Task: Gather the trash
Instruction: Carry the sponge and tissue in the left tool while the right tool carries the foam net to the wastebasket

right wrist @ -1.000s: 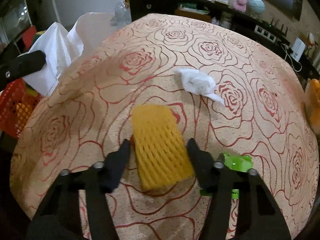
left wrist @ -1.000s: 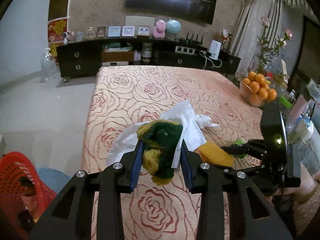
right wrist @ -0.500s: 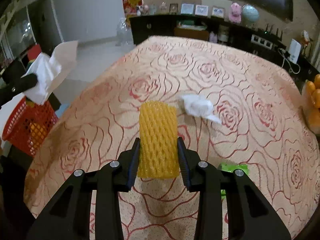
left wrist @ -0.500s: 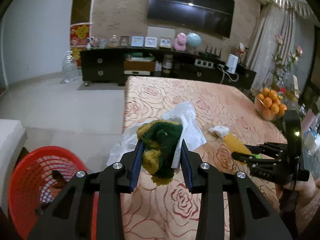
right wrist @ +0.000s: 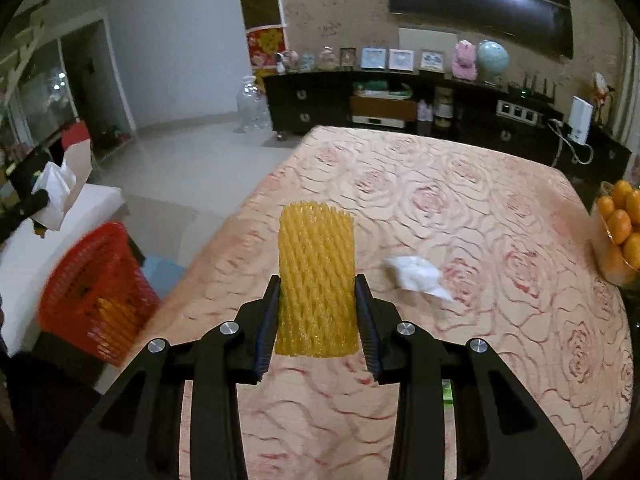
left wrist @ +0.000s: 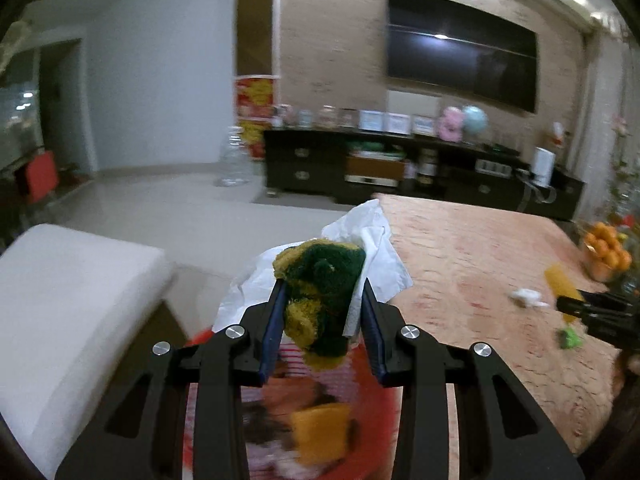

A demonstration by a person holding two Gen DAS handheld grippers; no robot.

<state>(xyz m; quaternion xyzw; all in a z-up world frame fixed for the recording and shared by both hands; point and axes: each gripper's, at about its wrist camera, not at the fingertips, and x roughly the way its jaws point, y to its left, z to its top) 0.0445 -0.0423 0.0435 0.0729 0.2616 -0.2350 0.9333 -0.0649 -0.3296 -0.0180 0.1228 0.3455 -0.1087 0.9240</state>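
Observation:
My left gripper (left wrist: 322,312) is shut on a green and yellow scrubber (left wrist: 320,288) wrapped with a white tissue (left wrist: 372,240). It hangs over the red basket (left wrist: 372,384), which holds other trash. My right gripper (right wrist: 318,312) is shut on a yellow foam net (right wrist: 316,276) and holds it above the rose-patterned table (right wrist: 440,200). A crumpled white tissue (right wrist: 416,272) lies on the table to the right of the net. A green scrap (left wrist: 570,338) lies on the table near my right gripper. The red basket also shows in the right wrist view (right wrist: 92,296), off the table's left edge.
A bowl of oranges (right wrist: 620,220) stands at the table's right edge. A white cushioned seat (left wrist: 60,300) is left of the basket. A dark sideboard (right wrist: 400,108) with frames and toys runs along the far wall. Open floor lies left of the table.
My left gripper has swung left off the table with the scrubber and tissue, and is now over the red basket. My right gripper shut on the yellow net and lifted it.

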